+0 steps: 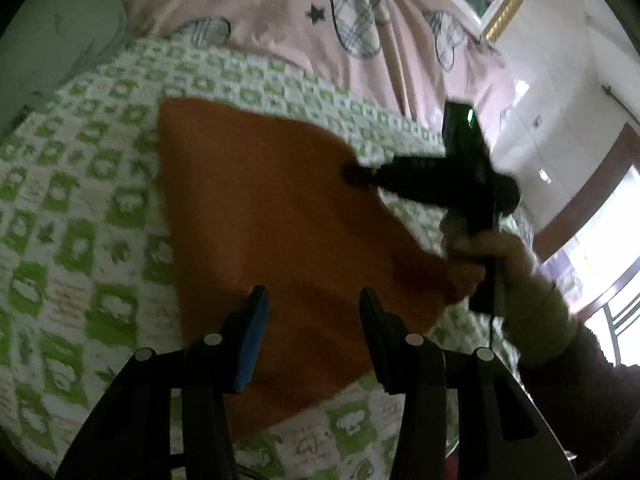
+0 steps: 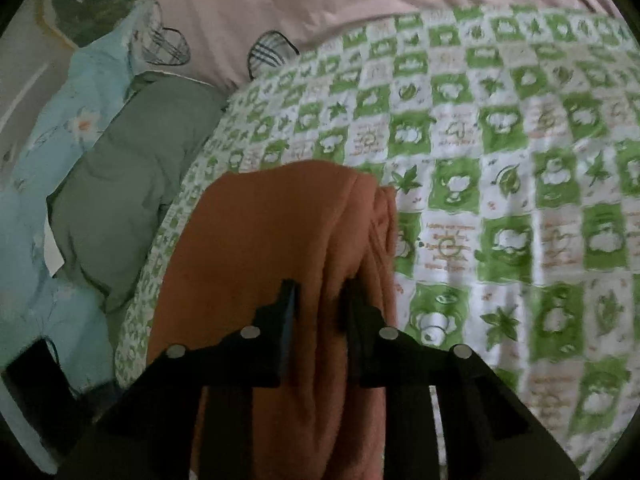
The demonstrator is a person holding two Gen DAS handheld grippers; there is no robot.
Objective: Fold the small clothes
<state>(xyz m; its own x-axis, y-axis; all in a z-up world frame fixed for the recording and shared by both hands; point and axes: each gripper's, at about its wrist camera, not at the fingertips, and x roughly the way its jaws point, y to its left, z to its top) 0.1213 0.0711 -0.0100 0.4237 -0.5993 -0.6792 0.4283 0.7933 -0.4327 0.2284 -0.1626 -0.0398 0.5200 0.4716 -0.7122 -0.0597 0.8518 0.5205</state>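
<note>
My left claw (image 1: 314, 334) hangs spread above the orange cloth (image 1: 256, 216), which lies on the green checked sheet (image 1: 72, 208). Only that view shows my right hand (image 1: 500, 256); only the right wrist view shows my right claw (image 2: 320, 300) pinching a bunched fold.

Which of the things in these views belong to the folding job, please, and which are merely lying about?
Part of the job:
- orange garment
- right gripper, shut on a bunched fold of it
- left gripper, open above it
- green-and-white checked sheet it lies on

Lying about:
- pink patterned bedding
- grey-green cloth
- light blue floral cloth
</note>
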